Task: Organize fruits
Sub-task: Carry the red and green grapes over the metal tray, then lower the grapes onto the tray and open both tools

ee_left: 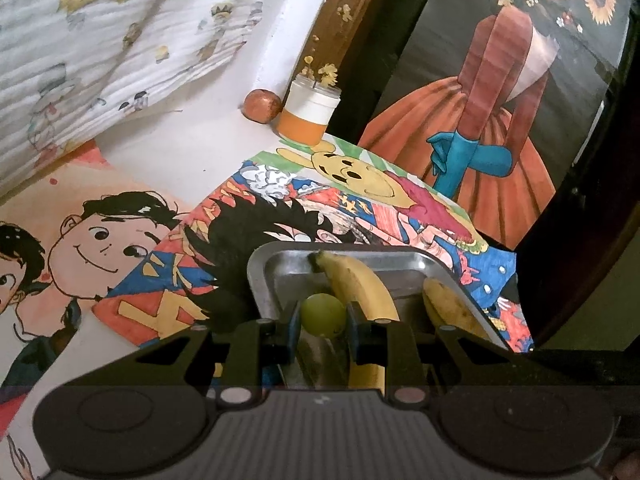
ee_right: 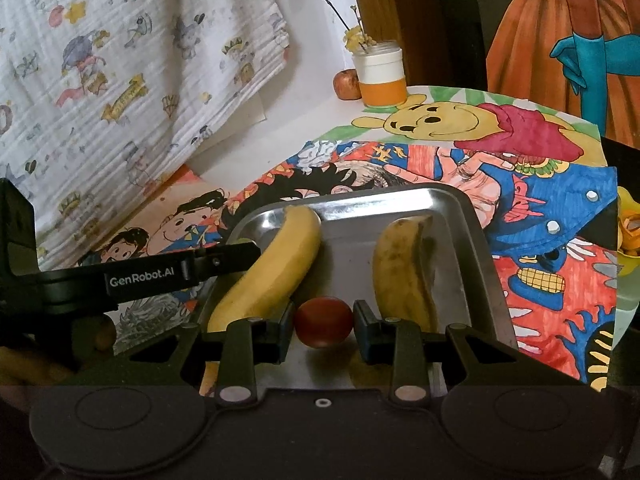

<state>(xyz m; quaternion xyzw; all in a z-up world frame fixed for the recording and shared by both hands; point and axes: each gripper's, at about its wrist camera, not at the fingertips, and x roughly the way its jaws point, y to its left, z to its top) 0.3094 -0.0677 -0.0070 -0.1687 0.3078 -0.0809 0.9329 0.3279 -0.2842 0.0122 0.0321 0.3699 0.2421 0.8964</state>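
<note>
A steel tray (ee_right: pixel 472 220) lies on cartoon drawings and holds two bananas: a smooth yellow one (ee_right: pixel 276 264) at the left and a spotted one (ee_right: pixel 404 272) at the right. My right gripper (ee_right: pixel 324 322) is shut on a small red tomato-like fruit (ee_right: pixel 324 322) just above the tray's near part, between the bananas. My left gripper (ee_left: pixel 323 316) is shut on a green grape (ee_left: pixel 323 316) over the tray (ee_left: pixel 280 264), beside the left banana (ee_left: pixel 360 284). The left gripper's body (ee_right: pixel 160 276) reaches in from the left in the right wrist view.
A white and orange jar (ee_right: pixel 382 76) with yellow flowers stands at the back, with a brownish round fruit (ee_right: pixel 347 85) beside it. A printed cloth (ee_right: pixel 120 60) hangs at the left. A large painting (ee_left: pixel 500 100) leans at the right. A yellow object (ee_right: pixel 628 224) sits at the right edge.
</note>
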